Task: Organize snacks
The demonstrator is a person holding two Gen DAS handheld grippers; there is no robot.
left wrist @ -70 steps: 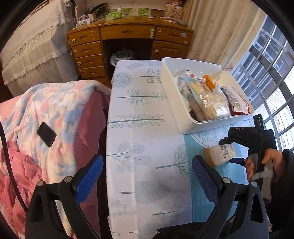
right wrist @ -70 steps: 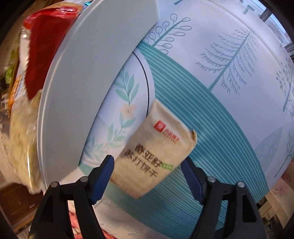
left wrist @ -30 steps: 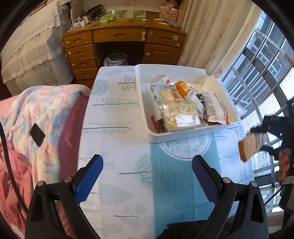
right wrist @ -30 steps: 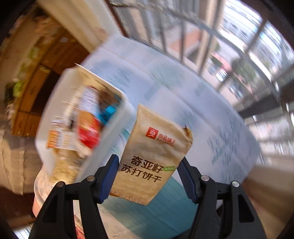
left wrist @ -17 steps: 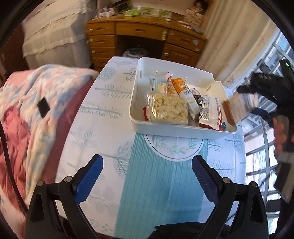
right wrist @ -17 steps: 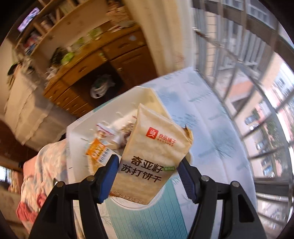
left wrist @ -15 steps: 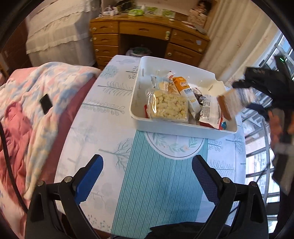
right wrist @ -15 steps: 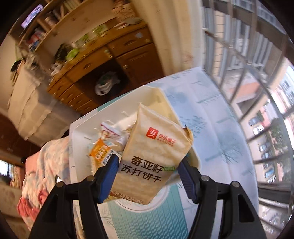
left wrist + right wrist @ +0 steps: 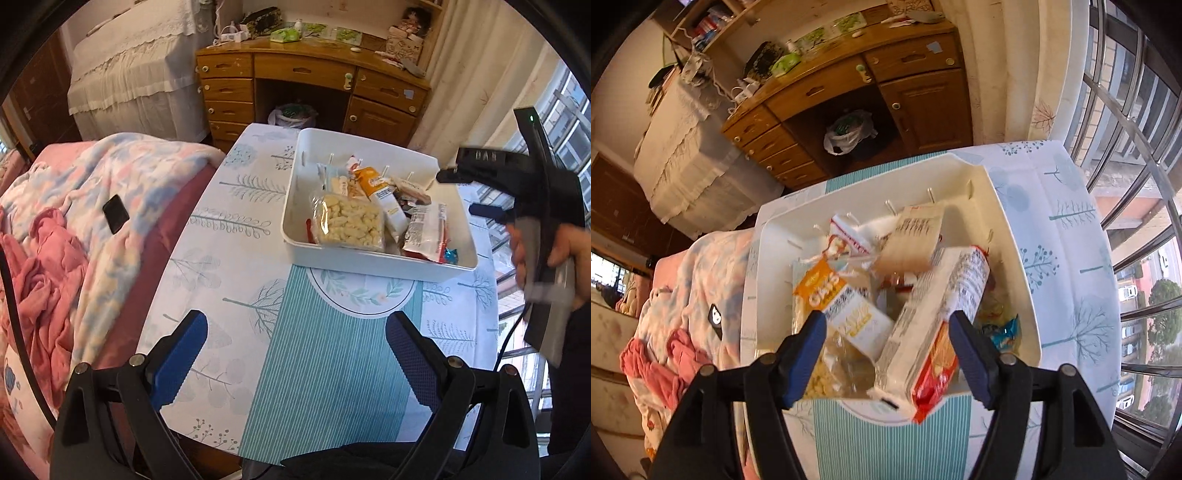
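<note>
Jaws of the right gripper [image 9: 888, 350] are opening, empty, the cracker packet [image 9: 912, 240] now in the bin [image 9: 1015, 236].

I am reading "OATS" in white letters on the orange packet [image 9: 820, 291] lying in the white bin [image 9: 1015, 236] below me. I am also making out "DAS" on the black body of my right gripper [image 9: 484, 184], seen from my left side. The fine print on the other wrappers is staying too blurred for me to read.
</note>
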